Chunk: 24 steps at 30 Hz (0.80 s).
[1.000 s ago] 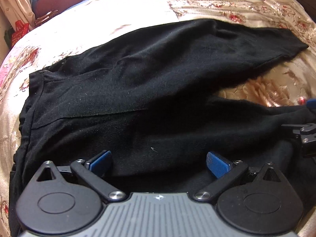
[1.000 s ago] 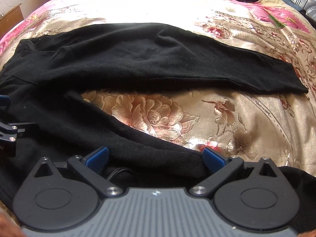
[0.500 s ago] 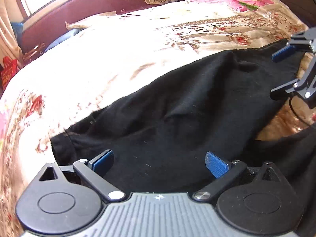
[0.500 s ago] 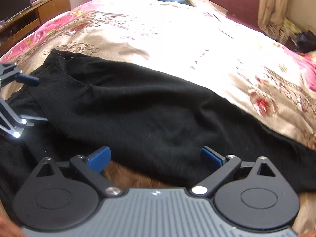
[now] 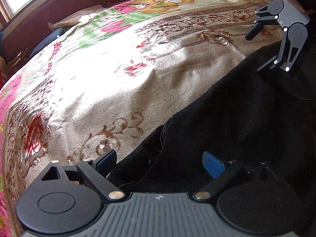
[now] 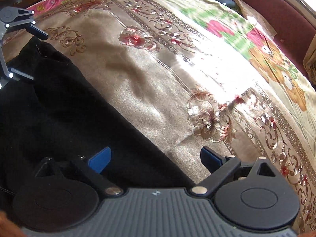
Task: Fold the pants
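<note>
Left wrist view: the left claw (image 5: 160,161) sits low over the far edge of the black pants (image 5: 246,122), its two blue pads (image 5: 213,165) spread wide apart with nothing pinched between them. One pad is over the bedspread (image 5: 118,90), the other over the dark cloth. The pants lie on the bed and fill the right half of this view; their edge runs diagonally from near the claw up toward the upper right. There the right claw (image 5: 256,51) shows from the side, hanging over the same edge of the fabric with its fingers splayed apart. Satin bedspread with gold scrolls, red flowers and a cartoon bear print covers the rest, brightly lit from a window. A dark red headboard (image 5: 59,6) closes the far side.

Right wrist view: the arrangement is mirrored. The pants (image 6: 59,108) fill the left half and the bedspread (image 6: 197,69) the right. The right claw (image 6: 156,159) is wide apart and empty, straddling the fabric edge. The left claw (image 6: 29,55) appears at the far left, also spread, over a corner of the cloth.

As a judgement, the pants look gathered into one long band, which suggests the legs are already laid together. No crosswise fold is visible, so shortening the length remains.
</note>
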Each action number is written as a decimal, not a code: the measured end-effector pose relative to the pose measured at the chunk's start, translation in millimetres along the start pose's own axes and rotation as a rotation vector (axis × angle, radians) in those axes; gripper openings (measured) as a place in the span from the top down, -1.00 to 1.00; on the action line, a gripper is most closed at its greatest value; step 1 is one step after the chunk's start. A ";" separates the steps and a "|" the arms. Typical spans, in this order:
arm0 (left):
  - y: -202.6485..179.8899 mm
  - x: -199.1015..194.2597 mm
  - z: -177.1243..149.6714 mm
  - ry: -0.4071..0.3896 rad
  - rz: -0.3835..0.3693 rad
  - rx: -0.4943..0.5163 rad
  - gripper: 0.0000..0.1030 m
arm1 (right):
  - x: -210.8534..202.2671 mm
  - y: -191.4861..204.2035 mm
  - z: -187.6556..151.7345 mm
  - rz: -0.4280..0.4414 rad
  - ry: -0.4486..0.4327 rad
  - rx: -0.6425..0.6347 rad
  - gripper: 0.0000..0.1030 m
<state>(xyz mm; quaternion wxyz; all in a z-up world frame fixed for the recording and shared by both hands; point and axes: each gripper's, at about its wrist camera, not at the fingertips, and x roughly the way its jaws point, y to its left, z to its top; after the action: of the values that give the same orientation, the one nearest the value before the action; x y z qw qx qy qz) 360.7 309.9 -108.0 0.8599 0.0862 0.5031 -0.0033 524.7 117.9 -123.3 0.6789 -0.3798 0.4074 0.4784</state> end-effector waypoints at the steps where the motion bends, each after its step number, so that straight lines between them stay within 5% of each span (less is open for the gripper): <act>1: 5.1 2.1 0.9 0.005 -0.012 -0.001 -1.00 | 5.6 -2.0 -0.4 0.007 0.016 -0.002 -0.81; 19: 35.5 42.6 -0.7 0.104 -0.066 0.007 -0.99 | 33.5 -13.3 -0.6 0.089 0.146 0.078 -0.71; 22: 32.1 37.0 -1.3 0.103 -0.069 0.021 -0.68 | 23.3 -15.6 1.4 0.118 0.159 0.081 -0.01; 24: 26.5 31.3 -1.1 0.105 -0.071 0.029 -0.37 | 15.3 -19.4 1.1 0.088 0.169 0.116 0.88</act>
<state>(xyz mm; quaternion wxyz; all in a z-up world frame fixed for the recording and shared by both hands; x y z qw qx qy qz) 377.8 338.7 -131.8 0.8304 0.0810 0.5500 -0.0364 546.7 119.2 -134.5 0.6412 -0.3605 0.5065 0.4499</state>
